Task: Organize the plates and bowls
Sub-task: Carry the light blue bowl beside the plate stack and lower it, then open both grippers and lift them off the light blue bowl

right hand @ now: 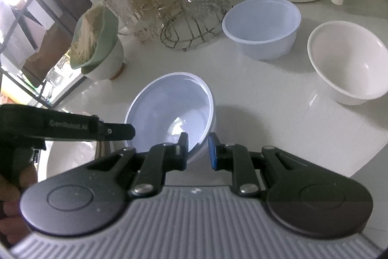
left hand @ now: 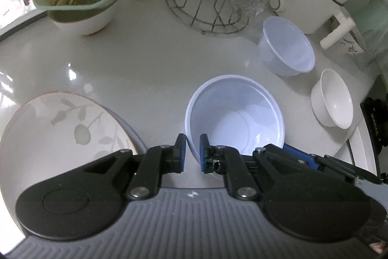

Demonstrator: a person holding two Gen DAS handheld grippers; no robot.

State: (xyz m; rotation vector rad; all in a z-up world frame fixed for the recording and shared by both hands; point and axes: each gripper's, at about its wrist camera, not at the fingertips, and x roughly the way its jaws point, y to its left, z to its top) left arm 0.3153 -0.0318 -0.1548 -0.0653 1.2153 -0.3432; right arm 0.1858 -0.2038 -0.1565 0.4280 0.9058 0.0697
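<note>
Both tongs, left (left hand: 192, 153) and right (right hand: 198, 149), on the near bowl's (left hand: 232, 118) rim (opposite sides)

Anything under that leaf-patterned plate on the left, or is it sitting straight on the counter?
The leaf-patterned plate lies on something: a grey-blue rim shows past its right edge, probably another plate. How many are stacked there I cannot tell; the plate covers the rest.

Relative to the near bowl (left hand: 235, 115): plate (left hand: 60, 128) left; second bowl (left hand: 287, 45) and third bowl (left hand: 332, 101) right; wire rack (left hand: 206, 9) behind.
</note>
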